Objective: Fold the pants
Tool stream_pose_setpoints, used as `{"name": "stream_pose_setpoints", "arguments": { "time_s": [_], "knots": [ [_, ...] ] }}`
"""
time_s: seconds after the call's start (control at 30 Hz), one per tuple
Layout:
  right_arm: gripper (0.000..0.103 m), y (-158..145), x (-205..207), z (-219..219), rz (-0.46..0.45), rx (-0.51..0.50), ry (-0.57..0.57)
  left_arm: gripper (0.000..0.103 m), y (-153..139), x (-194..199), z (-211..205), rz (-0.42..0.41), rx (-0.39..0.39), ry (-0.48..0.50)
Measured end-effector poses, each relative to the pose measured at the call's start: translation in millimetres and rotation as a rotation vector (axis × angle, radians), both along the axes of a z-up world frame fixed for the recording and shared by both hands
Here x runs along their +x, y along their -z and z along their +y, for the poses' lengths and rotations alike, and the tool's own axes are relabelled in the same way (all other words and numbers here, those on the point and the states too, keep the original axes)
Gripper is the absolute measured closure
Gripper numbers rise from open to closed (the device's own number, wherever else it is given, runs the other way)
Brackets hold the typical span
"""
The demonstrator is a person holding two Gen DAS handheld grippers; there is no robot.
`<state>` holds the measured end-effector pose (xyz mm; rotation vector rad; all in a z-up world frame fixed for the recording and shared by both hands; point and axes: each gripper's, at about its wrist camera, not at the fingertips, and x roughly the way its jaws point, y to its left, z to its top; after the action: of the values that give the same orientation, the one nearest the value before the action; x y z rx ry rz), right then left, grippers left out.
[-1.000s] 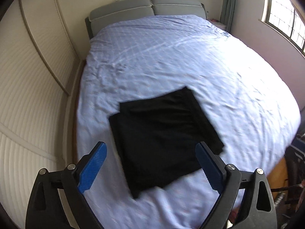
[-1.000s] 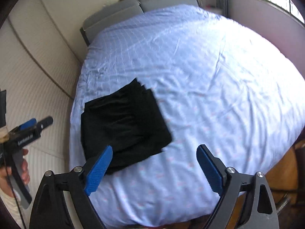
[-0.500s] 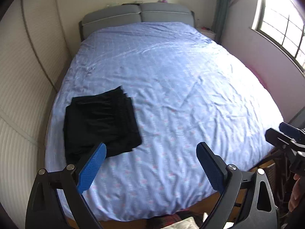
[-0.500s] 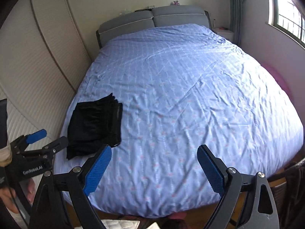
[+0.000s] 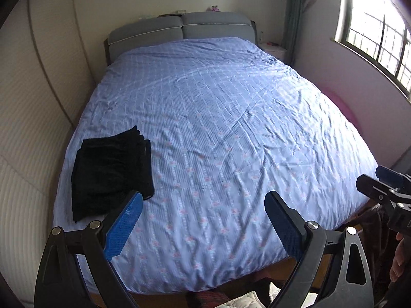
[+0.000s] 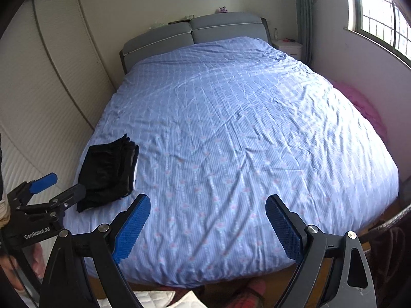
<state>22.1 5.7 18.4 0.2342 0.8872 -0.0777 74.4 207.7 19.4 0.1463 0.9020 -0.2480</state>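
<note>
Black pants (image 5: 110, 172) lie folded at the bed's (image 5: 231, 154) near-left corner, left gripper (image 5: 203, 220) and right gripper (image 6: 208, 227) both spread empty; looks finished, only squaring edges remains.

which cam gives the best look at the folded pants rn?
Left wrist. The folded pants appear larger there, with stacked layers visible along the right edge; only the near corner hides behind the left tool's finger. Right wrist shows them smaller, farther left.

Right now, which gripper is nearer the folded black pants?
Left. The left gripper hangs open just beside the folded black pants; the right gripper, also open, sits farther toward the bed's middle.
</note>
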Motion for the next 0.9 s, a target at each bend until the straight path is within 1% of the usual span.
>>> {"name": "stream_pose_setpoints", "arguments": {
  "time_s": [0.1,0.2,0.37,0.47,0.63,0.73,0.9],
  "knots": [
    [0.011,-2,-7,-26,0.002,-0.008,-0.055,0.006,2,-13,-23,0.008,-0.017,-0.038],
    [0.011,-2,-15,-49,0.004,-0.025,-0.087,0.006,2,-25,-44,0.016,-0.026,-0.069],
    [0.011,-6,-28,-79,-0.011,-0.017,-0.116,0.006,-6,-44,-66,-0.02,-0.019,-0.088],
    [0.011,-9,-33,-90,-0.023,-0.014,-0.126,0.003,-13,-52,-75,-0.041,-0.018,-0.094],
    [0.011,-12,-40,-100,-0.036,0.006,-0.14,0.002,-21,-61,-85,-0.057,-0.012,-0.114],
    [0.011,-15,-44,-102,-0.048,-0.006,-0.145,0.0,-24,-66,-89,-0.062,-0.014,-0.109],
    [0.011,-17,-47,-104,-0.054,0.0,-0.15,0.0,-26,-71,-94,-0.075,-0.016,-0.109]
  ]
}}
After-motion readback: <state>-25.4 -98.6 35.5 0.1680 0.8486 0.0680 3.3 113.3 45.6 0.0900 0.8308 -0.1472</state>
